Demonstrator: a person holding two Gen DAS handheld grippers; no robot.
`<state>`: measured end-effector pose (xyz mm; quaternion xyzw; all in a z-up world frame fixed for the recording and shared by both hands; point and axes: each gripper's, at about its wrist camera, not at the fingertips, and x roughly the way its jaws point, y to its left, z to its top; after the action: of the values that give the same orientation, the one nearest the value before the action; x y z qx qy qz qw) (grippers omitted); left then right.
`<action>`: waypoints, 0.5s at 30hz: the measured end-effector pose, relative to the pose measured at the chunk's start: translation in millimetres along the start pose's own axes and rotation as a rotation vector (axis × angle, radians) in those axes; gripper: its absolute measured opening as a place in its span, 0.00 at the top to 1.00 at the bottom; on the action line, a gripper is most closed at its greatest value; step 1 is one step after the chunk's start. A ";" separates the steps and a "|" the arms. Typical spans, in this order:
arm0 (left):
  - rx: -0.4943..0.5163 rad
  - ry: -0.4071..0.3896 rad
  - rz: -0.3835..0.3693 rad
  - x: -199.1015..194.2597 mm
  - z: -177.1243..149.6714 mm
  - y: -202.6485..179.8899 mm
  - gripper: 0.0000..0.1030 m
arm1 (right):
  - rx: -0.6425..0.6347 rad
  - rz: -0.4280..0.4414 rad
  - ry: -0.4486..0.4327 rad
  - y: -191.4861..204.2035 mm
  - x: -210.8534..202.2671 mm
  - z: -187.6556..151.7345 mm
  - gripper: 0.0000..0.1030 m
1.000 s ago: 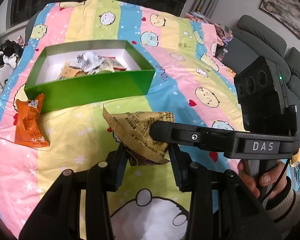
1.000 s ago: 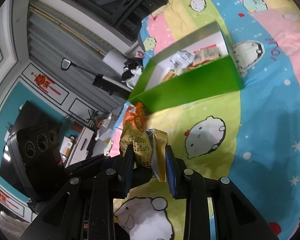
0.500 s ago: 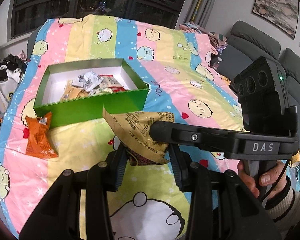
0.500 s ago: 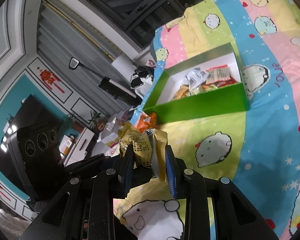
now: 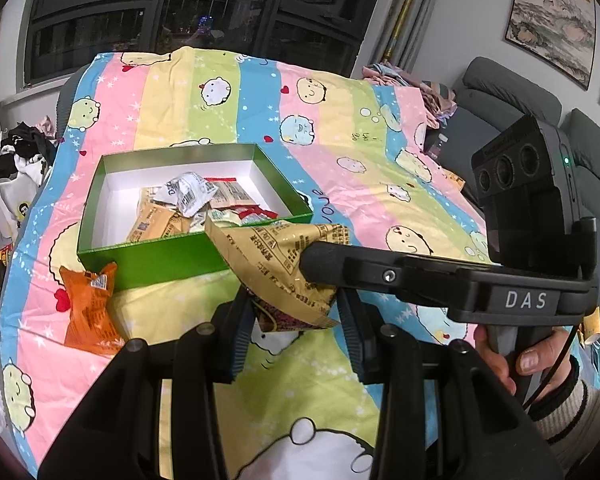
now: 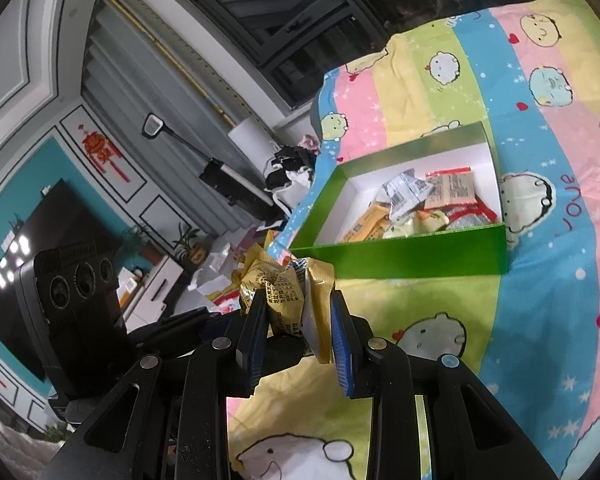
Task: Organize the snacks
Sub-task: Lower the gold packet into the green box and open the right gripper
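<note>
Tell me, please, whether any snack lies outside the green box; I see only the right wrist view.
Observer: Yes, an orange packet lies on the blanket beside the green box's near left corner.
Operator: Thank you. Where is the left gripper relative to my packet?
Observer: The gold packet in your right gripper hangs between the left gripper's fingers; I cannot tell whether they pinch it.

A striped cartoon blanket (image 5: 340,128) bears a green box (image 5: 156,258) and orange packet (image 5: 90,312).
</note>
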<state>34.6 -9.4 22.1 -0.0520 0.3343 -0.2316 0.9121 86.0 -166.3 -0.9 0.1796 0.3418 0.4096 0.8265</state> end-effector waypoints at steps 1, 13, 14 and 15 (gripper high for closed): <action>-0.003 -0.001 -0.003 1.2 1.9 2.2 0.61 | -0.003 -0.001 0.001 -0.1 1.5 2.1 0.70; -0.038 -0.015 -0.029 28.5 49.9 42.3 0.61 | -0.043 -0.019 -0.028 -9.2 29.6 51.3 0.70; -0.045 -0.013 -0.029 32.1 53.6 46.1 0.61 | -0.042 -0.020 -0.028 -11.9 33.6 56.3 0.70; -0.054 -0.009 -0.028 37.3 58.1 51.8 0.61 | -0.035 -0.019 -0.025 -15.4 38.6 61.5 0.70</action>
<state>116.5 16.0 32.1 -0.0823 0.3357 -0.2351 0.9084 155.0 -145.6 17.2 0.1671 0.3259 0.4051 0.8377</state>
